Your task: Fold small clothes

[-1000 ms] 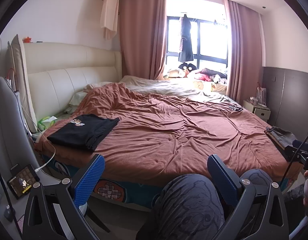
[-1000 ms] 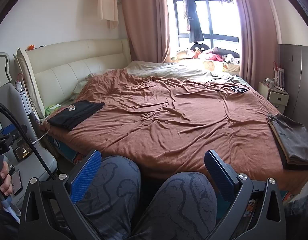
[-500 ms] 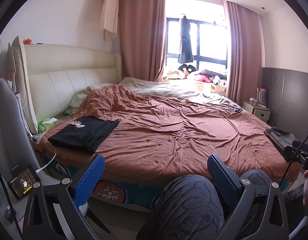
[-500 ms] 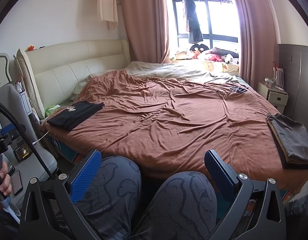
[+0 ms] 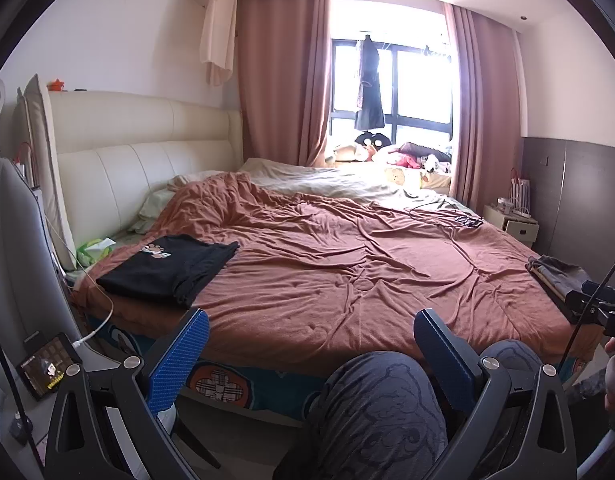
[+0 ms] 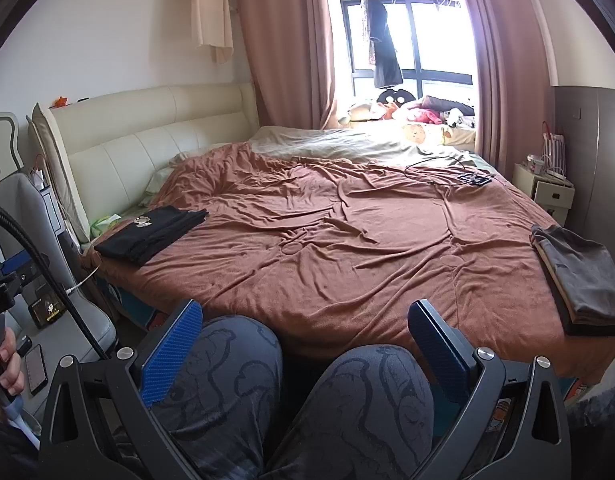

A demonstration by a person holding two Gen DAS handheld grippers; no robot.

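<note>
A folded black shirt [image 5: 169, 266] with a small print lies on the bed's near left corner; it also shows in the right wrist view [image 6: 151, 232]. A folded stack of grey and brown clothes [image 6: 583, 280] sits at the bed's right edge, partly seen in the left wrist view [image 5: 557, 274]. My left gripper [image 5: 311, 344] is open and empty, held over my knees short of the bed. My right gripper [image 6: 307, 336] is open and empty, also above my knees.
A wide bed with a rumpled rust-brown cover [image 6: 347, 240] fills the room. A cable and phone [image 6: 473, 179] lie at its far right. A grey chair [image 5: 15, 260] and a lit phone [image 5: 47, 364] stand at left. A nightstand [image 6: 547, 188] is at right.
Both views have tilted very slightly; the bed sits a little lower in the left wrist view. Both grippers stay open and empty.
</note>
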